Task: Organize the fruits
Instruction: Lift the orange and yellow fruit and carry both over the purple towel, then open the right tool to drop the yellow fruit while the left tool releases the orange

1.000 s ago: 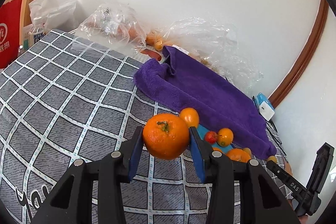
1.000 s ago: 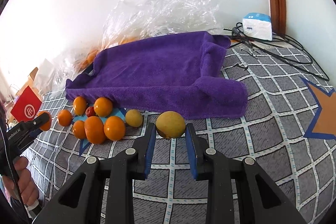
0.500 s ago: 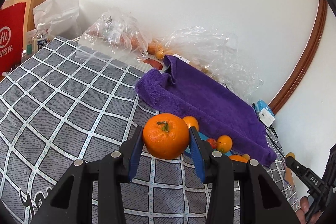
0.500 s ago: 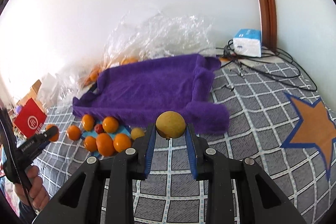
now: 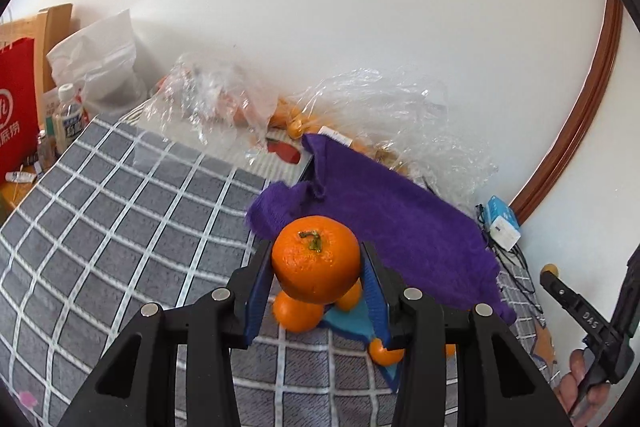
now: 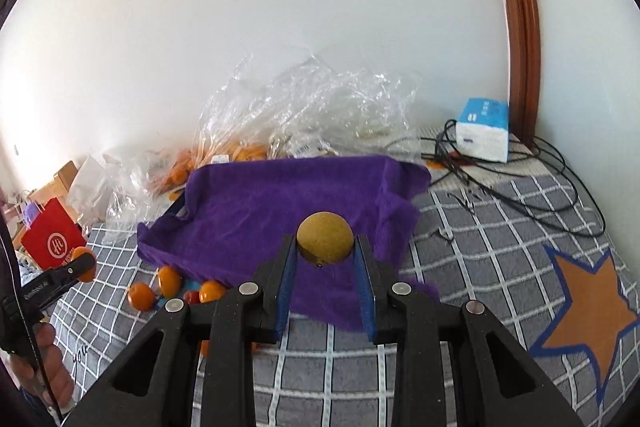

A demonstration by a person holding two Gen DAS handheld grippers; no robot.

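Left tongs clamp round orange mandarin; right tongs clamp round yellow-brown fruit; rumpled purple towel lies straight ahead, below both.

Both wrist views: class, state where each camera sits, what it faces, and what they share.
Left wrist: on the left hand-held gripper, facing its orange and the purple towel; own fingers show.
Right wrist: on the right hand-held gripper, facing its yellow-brown fruit; own fingers show.
Shared: towel, checked cloth.

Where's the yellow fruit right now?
The yellow fruit is clamped between the right gripper fingers, centre of the right wrist view, lifted in front of the purple towel.
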